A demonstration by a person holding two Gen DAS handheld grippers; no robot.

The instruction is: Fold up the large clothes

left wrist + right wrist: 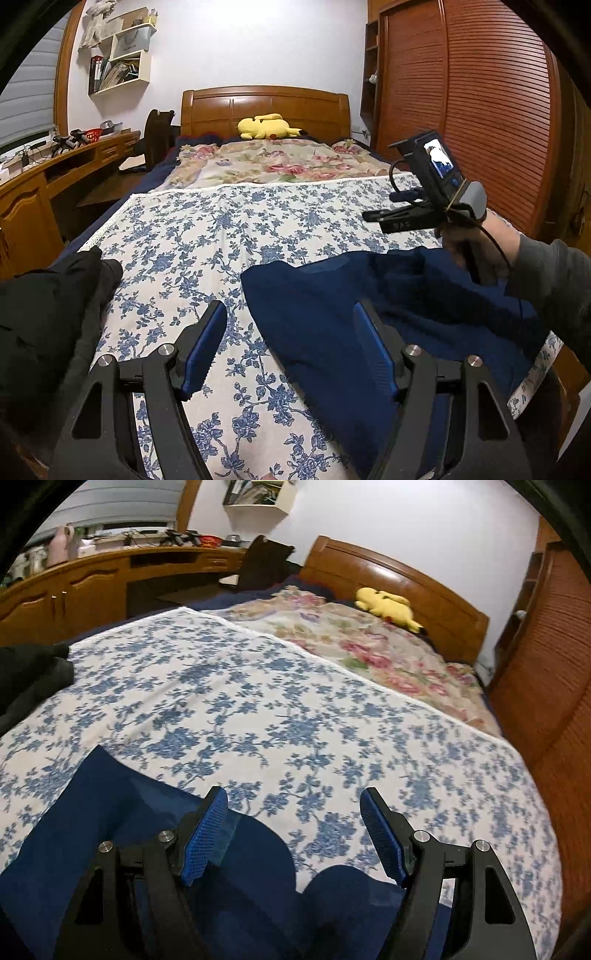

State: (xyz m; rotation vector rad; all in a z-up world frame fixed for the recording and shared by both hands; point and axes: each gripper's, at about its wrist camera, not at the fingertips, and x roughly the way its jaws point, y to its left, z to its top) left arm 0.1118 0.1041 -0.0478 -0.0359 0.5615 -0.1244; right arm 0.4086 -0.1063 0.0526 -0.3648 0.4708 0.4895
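Left claw (290, 347): released, nothing between its 2 pads.
Right claw (295, 834): released, empty.
Navy garment (369, 317): rumpled beneath both claws, its curved edge under the left claw.
Floral bedspread (207, 236): bare ahead.
Black clothing (44, 310): left bed edge.

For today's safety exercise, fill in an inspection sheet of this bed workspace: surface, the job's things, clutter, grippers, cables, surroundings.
Surface: blue-flowered bedspread laid flat on the bed.
Job's things: navy garment bunched at the near edge; black garment heaped at the left edge.
Clutter: yellow plush toy by the headboard.
Grippers: left gripper open, empty, above the navy garment's edge; right gripper open, empty.
Cables: black cable hanging from the right gripper's handle.
Surroundings: wooden desk left, slatted wardrobe right.
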